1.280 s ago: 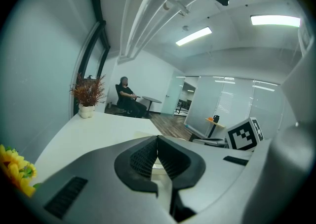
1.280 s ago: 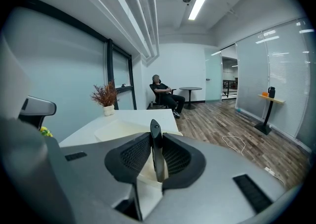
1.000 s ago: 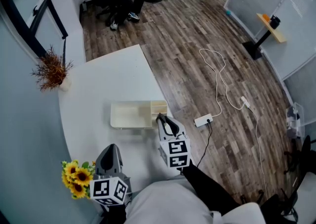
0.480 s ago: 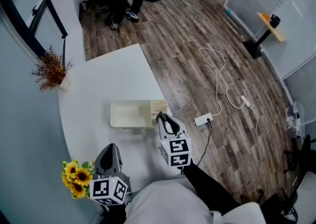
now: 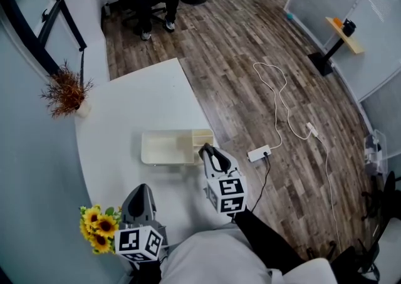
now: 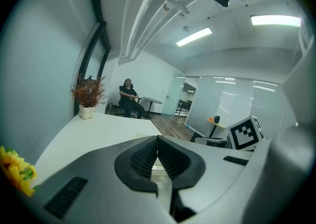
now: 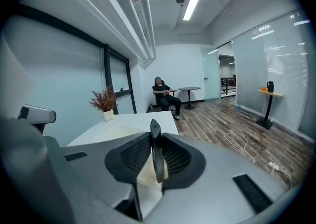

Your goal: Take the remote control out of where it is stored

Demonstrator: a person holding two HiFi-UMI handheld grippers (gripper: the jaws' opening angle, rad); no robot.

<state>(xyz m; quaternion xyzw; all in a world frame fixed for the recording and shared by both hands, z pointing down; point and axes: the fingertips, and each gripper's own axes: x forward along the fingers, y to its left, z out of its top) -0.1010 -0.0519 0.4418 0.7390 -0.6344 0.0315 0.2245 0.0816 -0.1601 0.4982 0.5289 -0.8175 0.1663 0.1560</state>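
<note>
Remote control (image 7: 154,134) sitting edge-on, clamped in right tool (image 7: 156,161) beside cream organiser (image 5: 164,148) on bench (image 5: 138,101), possibly not clearing it. Looking light, rigid, slick; gripping across flat faces mid-body suiting. Left tool (image 6: 158,156) closed, carrying nothing.

The left gripper (image 5: 141,189) and right gripper (image 5: 205,151) are grey, with black ribbed pads (image 7: 133,157). Each has a white cube (image 5: 226,195) with black squares. The person wears a pale grey top (image 5: 207,257) and a black sleeve (image 5: 269,242).

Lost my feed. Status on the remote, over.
Right claw shut on remote, at the tray's right end. Left claw shut, empty, by the sunflowers. Nothing blocking.
</note>
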